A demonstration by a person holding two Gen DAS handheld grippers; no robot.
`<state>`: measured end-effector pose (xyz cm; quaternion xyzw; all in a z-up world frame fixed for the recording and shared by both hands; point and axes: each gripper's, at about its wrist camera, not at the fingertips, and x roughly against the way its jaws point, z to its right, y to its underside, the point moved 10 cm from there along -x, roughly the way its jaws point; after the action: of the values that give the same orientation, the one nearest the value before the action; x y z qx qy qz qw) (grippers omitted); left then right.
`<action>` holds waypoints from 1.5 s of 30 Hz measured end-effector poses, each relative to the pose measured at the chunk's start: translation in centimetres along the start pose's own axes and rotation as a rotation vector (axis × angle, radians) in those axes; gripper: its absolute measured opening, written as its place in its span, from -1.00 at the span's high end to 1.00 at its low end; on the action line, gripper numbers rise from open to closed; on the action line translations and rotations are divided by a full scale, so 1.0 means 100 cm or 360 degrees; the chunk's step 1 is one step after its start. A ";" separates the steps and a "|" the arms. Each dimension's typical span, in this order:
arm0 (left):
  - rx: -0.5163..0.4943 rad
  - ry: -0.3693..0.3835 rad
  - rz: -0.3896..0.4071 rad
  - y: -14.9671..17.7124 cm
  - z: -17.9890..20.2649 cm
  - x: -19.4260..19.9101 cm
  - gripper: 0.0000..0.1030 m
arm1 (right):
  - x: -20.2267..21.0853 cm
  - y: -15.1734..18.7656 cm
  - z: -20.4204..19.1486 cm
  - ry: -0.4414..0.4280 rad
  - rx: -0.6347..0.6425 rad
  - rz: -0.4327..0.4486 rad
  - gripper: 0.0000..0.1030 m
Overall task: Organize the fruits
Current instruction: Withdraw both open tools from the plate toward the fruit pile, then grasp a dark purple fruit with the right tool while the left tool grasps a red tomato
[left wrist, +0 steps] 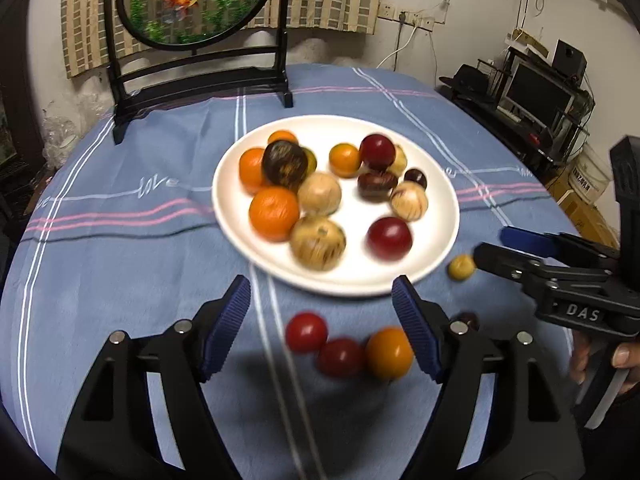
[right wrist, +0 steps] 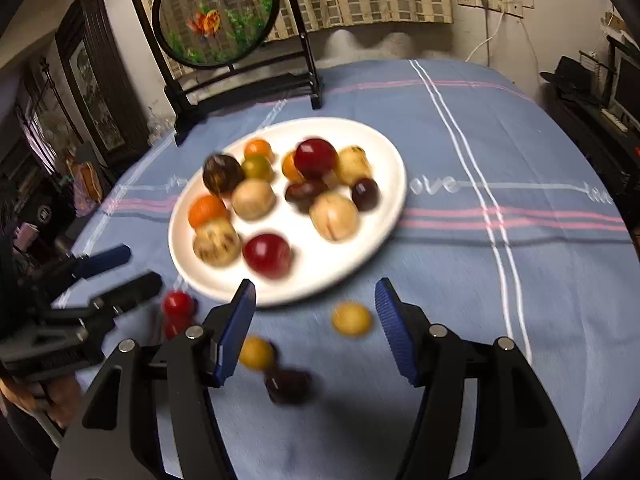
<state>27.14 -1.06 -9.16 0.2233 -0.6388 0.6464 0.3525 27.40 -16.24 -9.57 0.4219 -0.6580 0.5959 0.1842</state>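
Left wrist view: desk point(left wrist: 120, 280) in blue cloth; white plate point(left wrist: 432, 184) heaped with fruit at 12 o'clock. Loose on the cloth at 6 o'clock: red fruit point(left wrist: 306, 331), darker red fruit point(left wrist: 341, 357), orange fruit point(left wrist: 389, 353); small yellow fruit point(left wrist: 461, 267) at 4 o'clock. Left gripper point(left wrist: 322, 332) and right gripper point(right wrist: 316, 332): jaws apart, clamping nothing. Probably mid-gathering; next, close on one loose fruit, carry to plate.
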 end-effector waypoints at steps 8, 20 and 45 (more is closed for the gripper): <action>0.0032 -0.0014 -0.0060 0.036 -0.005 0.007 -0.53 | 0.011 0.046 0.005 0.0054 0.0078 -0.0068 -0.22; 0.0013 0.0011 -0.0107 0.064 -0.007 0.012 -0.62 | -0.009 0.062 -0.024 0.0142 0.0306 -0.0144 -0.22; 0.0099 0.0003 -0.0246 0.065 -0.010 -0.028 -0.35 | -0.013 0.063 -0.010 0.0121 0.0251 -0.0148 0.42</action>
<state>24.36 -0.12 -15.68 0.2822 -0.5989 0.6369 0.3949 23.01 -15.33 -14.29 0.4422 -0.5813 0.6522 0.2028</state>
